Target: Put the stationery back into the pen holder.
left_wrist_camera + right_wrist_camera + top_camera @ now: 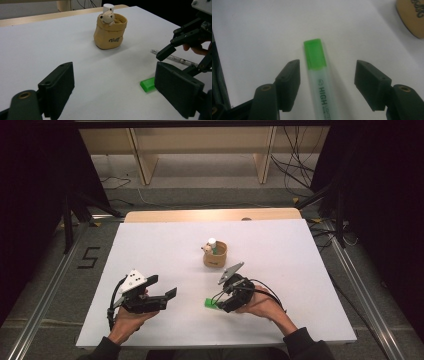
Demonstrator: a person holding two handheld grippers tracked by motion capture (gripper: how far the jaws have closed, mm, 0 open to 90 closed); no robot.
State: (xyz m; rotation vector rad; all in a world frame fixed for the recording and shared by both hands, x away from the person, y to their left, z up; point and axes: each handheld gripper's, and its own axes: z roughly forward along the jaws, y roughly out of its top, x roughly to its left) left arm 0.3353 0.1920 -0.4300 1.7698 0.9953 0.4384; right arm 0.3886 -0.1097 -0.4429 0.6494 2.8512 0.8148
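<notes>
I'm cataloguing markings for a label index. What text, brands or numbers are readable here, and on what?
"HIGH": on the green highlighter, along its barrel; the smaller line under it is too blurred to read.
"5": black mark on the floor, left of the table.
Dark script logo on the tan pouch: too blurred to read.
Print on the clear pen: too small to read.

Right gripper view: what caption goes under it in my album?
Open right gripper straddles a green highlighter lying on the white table.
</notes>
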